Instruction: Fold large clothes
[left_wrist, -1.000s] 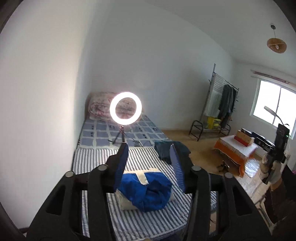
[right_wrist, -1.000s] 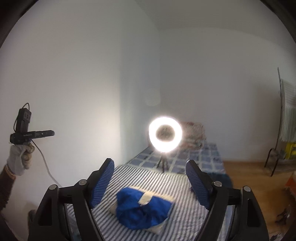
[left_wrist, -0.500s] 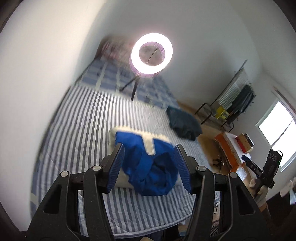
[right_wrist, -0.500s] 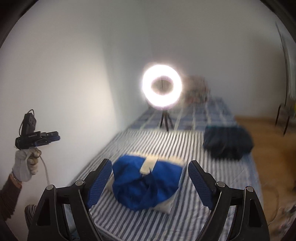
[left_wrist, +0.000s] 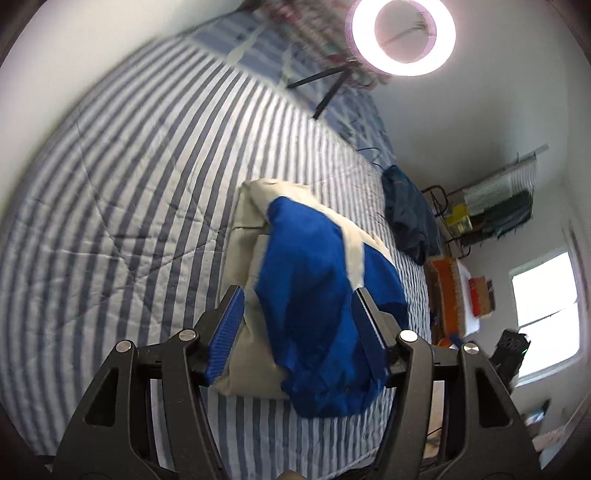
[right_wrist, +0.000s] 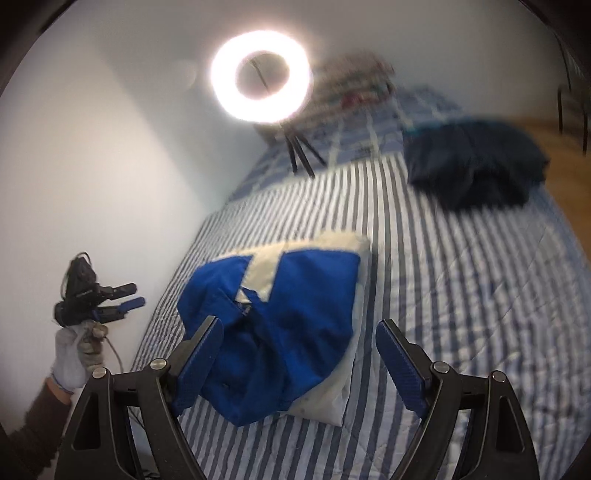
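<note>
A crumpled blue and cream garment lies in a heap on the striped bed, near its front edge. It also shows in the right wrist view. My left gripper is open and empty, held above the heap. My right gripper is open and empty, above the heap's near end. The left gripper also shows at the left of the right wrist view, held in a gloved hand. A dark navy garment lies bunched further back on the bed, also seen in the left wrist view.
A lit ring light on a small tripod stands on the bed behind the clothes. A white wall runs along the bed's left side. A clothes rack, an orange-covered table and a window stand to the right.
Both grippers have tilted down and moved closer to the blue and cream heap, which now fills more of each view. Both stay open.
</note>
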